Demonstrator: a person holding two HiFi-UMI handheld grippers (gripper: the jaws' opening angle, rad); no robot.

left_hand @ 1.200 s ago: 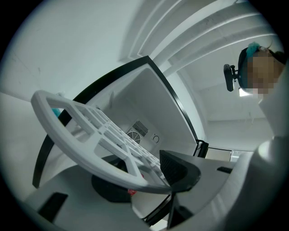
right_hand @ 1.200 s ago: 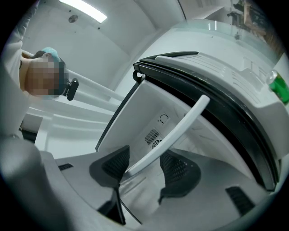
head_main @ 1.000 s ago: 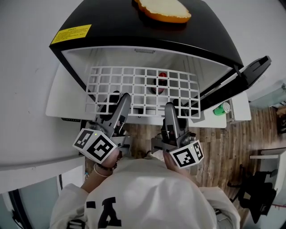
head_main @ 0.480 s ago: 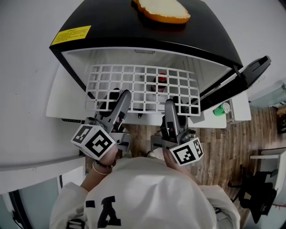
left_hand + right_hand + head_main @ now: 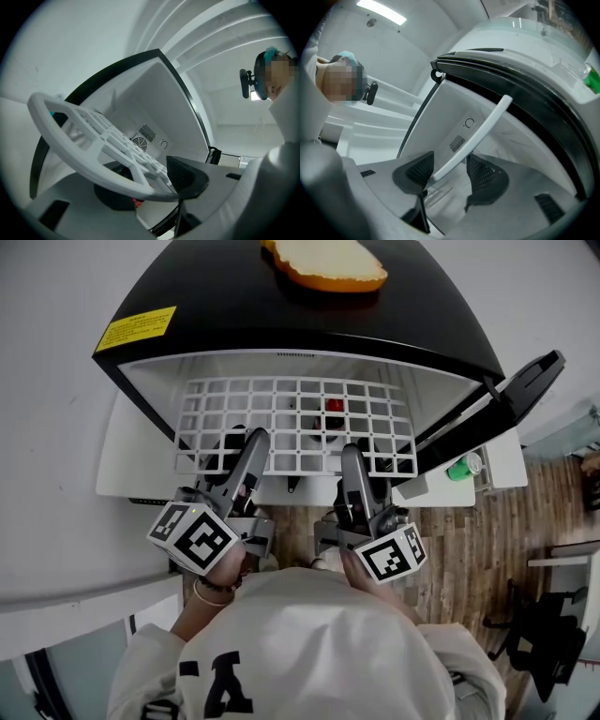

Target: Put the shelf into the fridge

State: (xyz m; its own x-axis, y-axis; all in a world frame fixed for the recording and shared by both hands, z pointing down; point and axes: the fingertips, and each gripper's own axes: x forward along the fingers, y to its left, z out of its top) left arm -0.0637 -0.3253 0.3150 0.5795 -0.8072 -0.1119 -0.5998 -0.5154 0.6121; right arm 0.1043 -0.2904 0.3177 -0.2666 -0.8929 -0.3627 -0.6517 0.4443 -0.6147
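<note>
Scene: Seen from overhead, a person stands at an open black fridge [image 5: 281, 310] with a two-jaw tool in each hand. The door [image 5: 525, 390] is swung out beyond the right-hand fingers.
Shelf: The white grid shelf [image 5: 295, 423] lies flat inside the cabinet, directly ahead of both sets of fingertips. Its near rim sits at the fridge mouth.
Long axis: It runs side to side across the opening, from outside the left fingers to outside the right ones. The short sides point into the cabinet, toward the back wall and its round fan vent [image 5: 140, 138].
Left gripper [image 5: 248, 444]: The jaws stand apart with the shelf's near rim passing between them. The rim touches the tip of one pad [image 5: 187, 174], and the grid spreads away beyond the fingers, tilted in that gripper's own view.
Right gripper [image 5: 349, 457]: The jaws stand apart astride the same rim, which shows as a single white bar slanting between the fingers. It rests against one pad [image 5: 423, 172], with a narrow gap on the side of the other pad [image 5: 485, 174].
Under the shelf: A red-topped item [image 5: 334, 406] shows through the grid, just beyond the fingertips and between the two pairs.
On the fridge top: A pale, orange-rimmed object [image 5: 323, 261] lies well beyond the fingers, and a yellow label [image 5: 141, 329] sits out past the left ones.
</note>
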